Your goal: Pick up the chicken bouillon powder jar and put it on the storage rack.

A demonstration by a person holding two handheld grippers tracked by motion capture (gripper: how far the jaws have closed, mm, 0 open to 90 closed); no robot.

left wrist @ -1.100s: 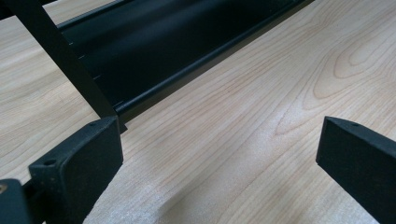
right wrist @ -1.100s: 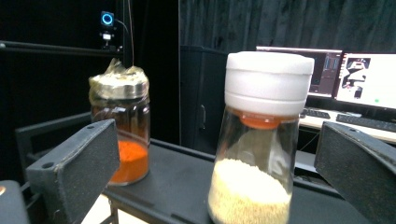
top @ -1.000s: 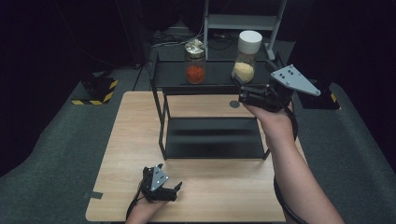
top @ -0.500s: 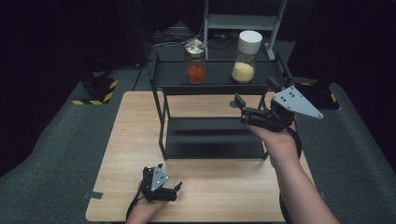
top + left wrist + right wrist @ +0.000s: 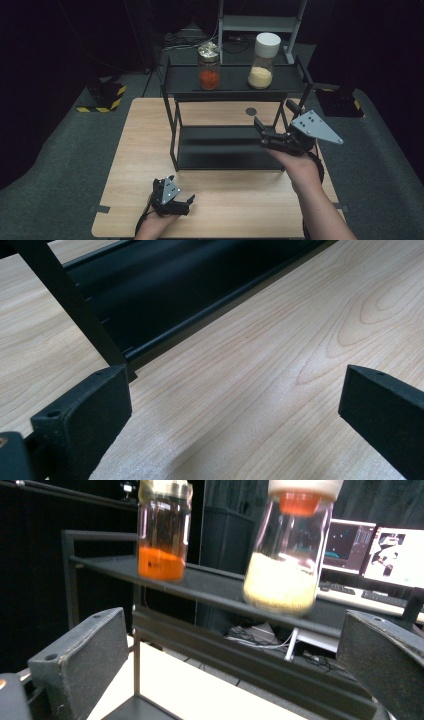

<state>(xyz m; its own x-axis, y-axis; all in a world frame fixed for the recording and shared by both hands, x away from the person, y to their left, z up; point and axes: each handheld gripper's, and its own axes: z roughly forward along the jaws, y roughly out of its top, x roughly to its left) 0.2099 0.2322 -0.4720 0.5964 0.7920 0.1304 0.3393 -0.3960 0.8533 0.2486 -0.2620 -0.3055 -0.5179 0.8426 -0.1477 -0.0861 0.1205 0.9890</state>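
The right hand-held gripper (image 5: 274, 131) is held above the desk at the right front of a black two-tier metal rack (image 5: 235, 89), its jaws spread wide apart with nothing between them. A grey three-cornered plate (image 5: 316, 127) sits on top of it, and the person's right hand (image 5: 298, 162) grips it from behind, the forearm coming in from the bottom right. In the right gripper view the two black jaws frame the rack's upper shelf from slightly below; both jars stand well ahead of the jaws, not touched.

On that upper shelf stand a clear glass jar with a gold metal lid and orange-red contents (image 5: 209, 67) toward the left, and a clear glass jar with a white cap and pale yellow grains (image 5: 262, 62) toward the right. They are apart from each other, both upright. The rack's lower shelf (image 5: 225, 147) is dark and bare.

The left hand-held gripper (image 5: 186, 204) rests low over the light wooden desk (image 5: 130, 165) near its front edge, in front of the rack's left front leg, held by the left hand (image 5: 157, 217). Its jaws are also wide apart and hold nothing; in the left gripper view they frame bare wood grain, with the rack's base rail and one black leg (image 5: 70, 305) beyond.

A small dark round disc (image 5: 251, 111) is set in the desk top behind the rack.
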